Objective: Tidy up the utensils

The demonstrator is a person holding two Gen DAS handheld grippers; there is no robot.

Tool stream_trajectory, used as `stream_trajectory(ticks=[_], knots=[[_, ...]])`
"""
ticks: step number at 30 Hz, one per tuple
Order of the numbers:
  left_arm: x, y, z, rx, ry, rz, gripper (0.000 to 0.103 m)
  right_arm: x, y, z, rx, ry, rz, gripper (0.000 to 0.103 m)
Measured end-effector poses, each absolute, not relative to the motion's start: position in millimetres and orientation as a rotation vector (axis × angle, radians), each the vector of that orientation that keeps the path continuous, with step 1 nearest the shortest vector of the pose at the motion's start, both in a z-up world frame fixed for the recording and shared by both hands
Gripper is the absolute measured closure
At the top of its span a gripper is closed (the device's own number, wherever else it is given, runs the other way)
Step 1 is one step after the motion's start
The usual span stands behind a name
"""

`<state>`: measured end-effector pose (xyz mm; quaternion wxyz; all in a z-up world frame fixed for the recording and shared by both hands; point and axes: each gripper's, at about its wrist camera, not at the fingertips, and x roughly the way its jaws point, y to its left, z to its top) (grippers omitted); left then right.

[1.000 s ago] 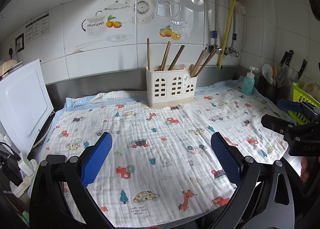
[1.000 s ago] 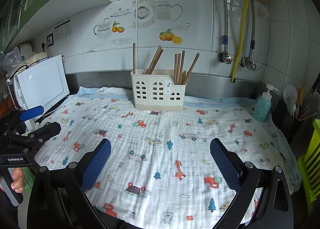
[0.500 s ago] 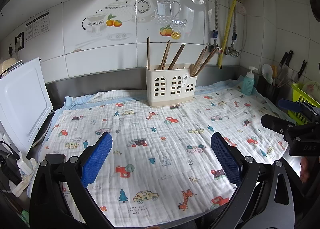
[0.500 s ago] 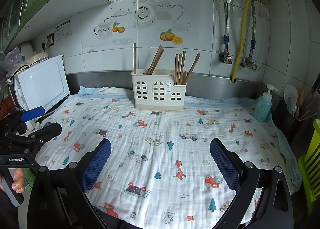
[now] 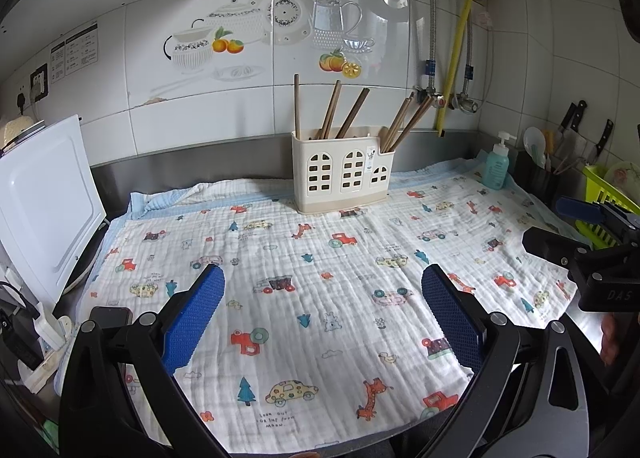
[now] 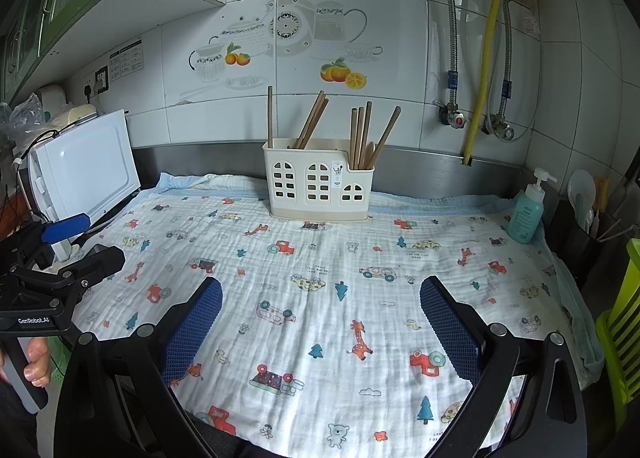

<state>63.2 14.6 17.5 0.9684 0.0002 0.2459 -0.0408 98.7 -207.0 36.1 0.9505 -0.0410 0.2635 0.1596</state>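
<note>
1. Both tools are empty, jaws spread wide: left gripper (image 5: 322, 312) and right gripper (image 6: 320, 316) hover low over the near edge of the printed cloth (image 5: 320, 278), well back from the work.
2. The chopsticks (image 6: 362, 135) already stand in the cream holder (image 6: 318, 185) at the back of the counter, against the steel upstand. Some lean left, a bunch sits in the right compartment.
3. No loose utensils are visible on the cloth, so the job looks finished or idle.
4. If regrouping, I'd pinch one stick high on its shaft, lift straight up, and steady the holder with the other tool, since it's light and may tip.
</note>
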Motion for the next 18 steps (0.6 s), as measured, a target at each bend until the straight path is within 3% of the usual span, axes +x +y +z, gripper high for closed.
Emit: stream_trajectory(ticks=[18], knots=[[63.2,14.3,17.0,0.001,0.499,-0.085,0.005,98.9,-204.8,35.8,-0.083,0.537,0.331,0.007]])
